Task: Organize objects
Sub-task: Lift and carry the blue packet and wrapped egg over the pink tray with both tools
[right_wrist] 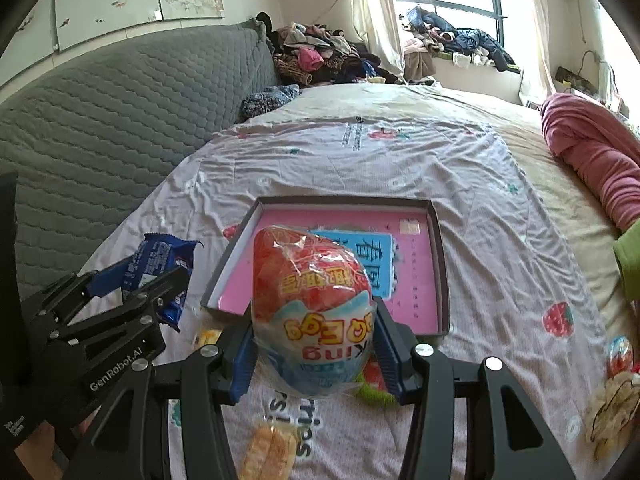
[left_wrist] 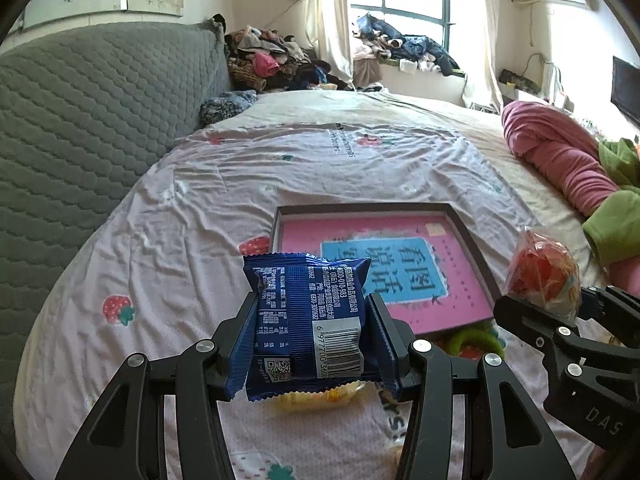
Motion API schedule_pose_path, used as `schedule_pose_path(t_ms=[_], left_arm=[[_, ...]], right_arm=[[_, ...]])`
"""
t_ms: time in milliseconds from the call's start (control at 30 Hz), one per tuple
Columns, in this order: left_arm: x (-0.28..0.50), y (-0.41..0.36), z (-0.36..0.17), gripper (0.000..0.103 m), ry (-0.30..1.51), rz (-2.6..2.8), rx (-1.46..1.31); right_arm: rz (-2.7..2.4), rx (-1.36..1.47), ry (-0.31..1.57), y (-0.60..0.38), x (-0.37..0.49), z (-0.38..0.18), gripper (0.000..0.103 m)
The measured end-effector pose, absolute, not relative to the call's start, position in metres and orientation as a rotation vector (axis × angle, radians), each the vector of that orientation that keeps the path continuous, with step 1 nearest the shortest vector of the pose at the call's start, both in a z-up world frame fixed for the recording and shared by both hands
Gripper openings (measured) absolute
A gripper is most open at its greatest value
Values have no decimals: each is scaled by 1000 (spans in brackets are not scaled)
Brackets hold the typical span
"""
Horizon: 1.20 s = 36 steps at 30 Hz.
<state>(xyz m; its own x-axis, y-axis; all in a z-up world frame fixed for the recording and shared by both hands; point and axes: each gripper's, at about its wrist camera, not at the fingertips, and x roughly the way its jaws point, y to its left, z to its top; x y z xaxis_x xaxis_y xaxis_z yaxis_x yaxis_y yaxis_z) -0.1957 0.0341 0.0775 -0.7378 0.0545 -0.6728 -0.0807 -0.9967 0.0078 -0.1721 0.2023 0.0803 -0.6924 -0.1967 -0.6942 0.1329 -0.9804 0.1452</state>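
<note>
Gripping a blue snack packet (left_wrist: 310, 322), the left gripper (left_wrist: 312, 336) has its fingers clamped on both sides of the wrapper, barcode side up, holding it above the bed sheet (left_wrist: 168, 240). Over on the other side, the right gripper (right_wrist: 314, 342) is squeezed around a plastic-wrapped surprise egg (right_wrist: 312, 308), red on top and pale blue below, lifted clear of the sheet. Both loads hang just short of the near edge of the shallow box (right_wrist: 438, 264), which lies open on the strawberry-print sheet with a pink and blue printed card inside it. Beneath the grippers there's a yellow wrapped cake (right_wrist: 268, 452) lying on the sheet, and a green fuzzy item (left_wrist: 476, 340) pokes out by the box's near edge. Another wrapped egg (right_wrist: 619, 354) sits well off to the right. A rolled pink blanket (left_wrist: 560, 160) lies at the far right of the bed.
</note>
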Motion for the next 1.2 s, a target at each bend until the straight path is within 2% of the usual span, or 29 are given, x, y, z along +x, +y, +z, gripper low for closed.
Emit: schedule_pose_path(t_ms=[533, 933, 1200], left_arm=[[-248, 37, 95, 54, 41, 2904, -1058], [-275, 47, 62, 54, 76, 2889, -1097], [-297, 48, 28, 54, 61, 2879, -1140]], right_arm=[[-2774, 1076, -112, 210, -208, 99, 52], [-2786, 1071, -108, 214, -236, 83, 52], [-2772, 1105, -117, 212, -256, 50, 52]])
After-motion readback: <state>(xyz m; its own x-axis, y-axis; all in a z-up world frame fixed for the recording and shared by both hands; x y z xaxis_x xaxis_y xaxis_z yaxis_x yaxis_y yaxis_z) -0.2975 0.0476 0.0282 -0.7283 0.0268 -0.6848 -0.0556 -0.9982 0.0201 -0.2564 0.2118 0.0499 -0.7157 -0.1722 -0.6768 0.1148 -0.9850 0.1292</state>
